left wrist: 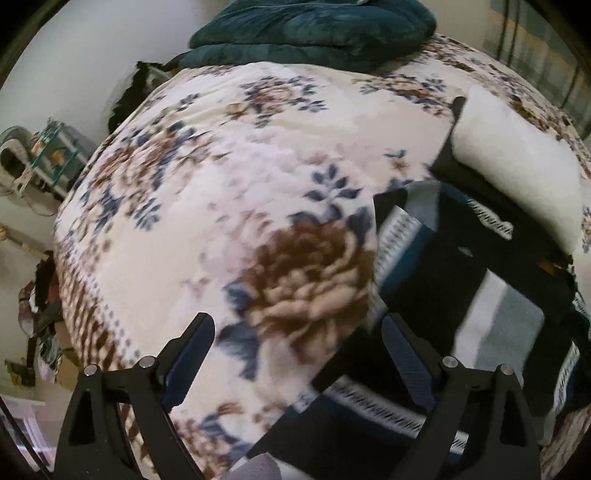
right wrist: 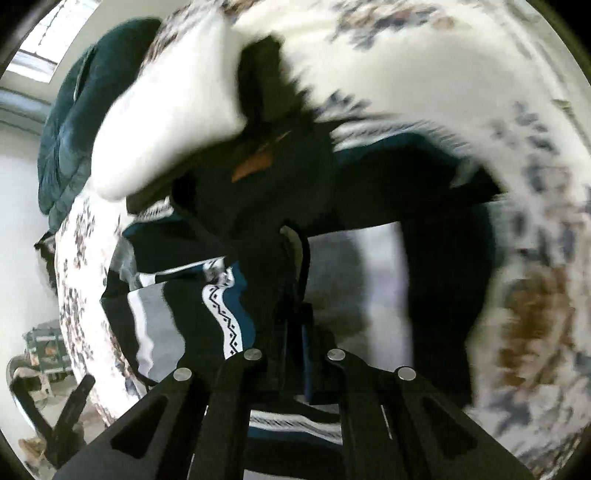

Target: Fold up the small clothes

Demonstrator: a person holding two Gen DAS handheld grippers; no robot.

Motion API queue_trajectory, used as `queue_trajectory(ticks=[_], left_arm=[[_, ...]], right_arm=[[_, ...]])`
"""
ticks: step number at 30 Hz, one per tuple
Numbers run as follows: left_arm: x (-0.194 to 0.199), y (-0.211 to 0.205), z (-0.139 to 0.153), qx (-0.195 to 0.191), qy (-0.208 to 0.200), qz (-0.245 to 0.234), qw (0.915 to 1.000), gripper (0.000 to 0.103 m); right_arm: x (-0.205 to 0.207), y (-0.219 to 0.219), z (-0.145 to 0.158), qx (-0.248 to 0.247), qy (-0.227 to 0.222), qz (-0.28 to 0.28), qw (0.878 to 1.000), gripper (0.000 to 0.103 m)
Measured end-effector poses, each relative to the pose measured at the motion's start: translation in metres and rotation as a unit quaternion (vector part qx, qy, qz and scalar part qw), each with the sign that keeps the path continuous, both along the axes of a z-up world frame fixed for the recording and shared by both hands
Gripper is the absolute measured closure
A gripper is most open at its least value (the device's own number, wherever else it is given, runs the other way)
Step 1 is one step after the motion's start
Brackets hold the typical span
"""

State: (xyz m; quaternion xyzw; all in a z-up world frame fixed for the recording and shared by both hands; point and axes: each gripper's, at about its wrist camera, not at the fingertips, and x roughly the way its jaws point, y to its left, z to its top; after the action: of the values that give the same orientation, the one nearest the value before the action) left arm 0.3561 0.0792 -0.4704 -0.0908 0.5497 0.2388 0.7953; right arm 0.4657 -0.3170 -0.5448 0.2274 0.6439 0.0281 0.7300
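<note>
Striped knit fabric in black, grey, white and dark blue identifies the small garment (left wrist: 461,280), which lies on the floral bedspread (left wrist: 221,177) to the right side of the left wrist view. I read my left gripper (left wrist: 299,354) as spread wide, holding nothing: one finger is over the bedspread and the other is over the garment's patterned edge. A white pillow (left wrist: 517,166) sits beyond the garment, with a folded teal blanket (left wrist: 314,26) at the far end of the bed.

On the right wrist view, I see my right gripper (right wrist: 295,314) with its fingers drawn together, and dark cloth of the garment (right wrist: 221,310) appears pinched between them. This view is heavily motion-blurred. The garment's fabric is bunched and rises in folds ahead of the fingers, with the pillow (right wrist: 166,122) behind it and the bedspread (right wrist: 443,74) curving around.
</note>
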Motion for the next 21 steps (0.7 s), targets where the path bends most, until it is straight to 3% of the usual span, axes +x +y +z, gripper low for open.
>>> queue_trajectory(ticks=[5, 10, 13, 14, 17, 21], left_arm=[[0.042, -0.015, -0.013, -0.017, -0.002, -0.027, 0.9995, 0.01], [0.086, -0.025, -0.037, -0.011, 0.02, -0.056, 0.9982, 0.01], [0.1, -0.024, -0.047, -0.002, 0.033, -0.067, 0.9972, 0.01], [0.102, -0.023, -0.048, 0.0, 0.035, -0.069, 0.997, 0.01], [0.101, -0.019, -0.046, 0.0, 0.033, -0.077, 0.9965, 0.01], [0.09, -0.013, -0.05, -0.02, 0.037, -0.078, 0.996, 0.01]], right_arm=[[-0.011, -0.062, 0.005, -0.039, 0.02, -0.027, 0.999, 0.098], [-0.017, -0.103, -0.026, -0.036, 0.083, -0.041, 0.995, 0.097], [-0.016, -0.114, -0.034, -0.039, 0.097, -0.054, 0.993, 0.08], [-0.015, -0.118, -0.031, -0.04, 0.089, -0.061, 0.993, 0.068], [-0.009, -0.121, -0.013, -0.038, 0.049, -0.071, 0.996, 0.063], [0.015, -0.098, -0.008, -0.055, 0.029, -0.011, 0.998, 0.056]])
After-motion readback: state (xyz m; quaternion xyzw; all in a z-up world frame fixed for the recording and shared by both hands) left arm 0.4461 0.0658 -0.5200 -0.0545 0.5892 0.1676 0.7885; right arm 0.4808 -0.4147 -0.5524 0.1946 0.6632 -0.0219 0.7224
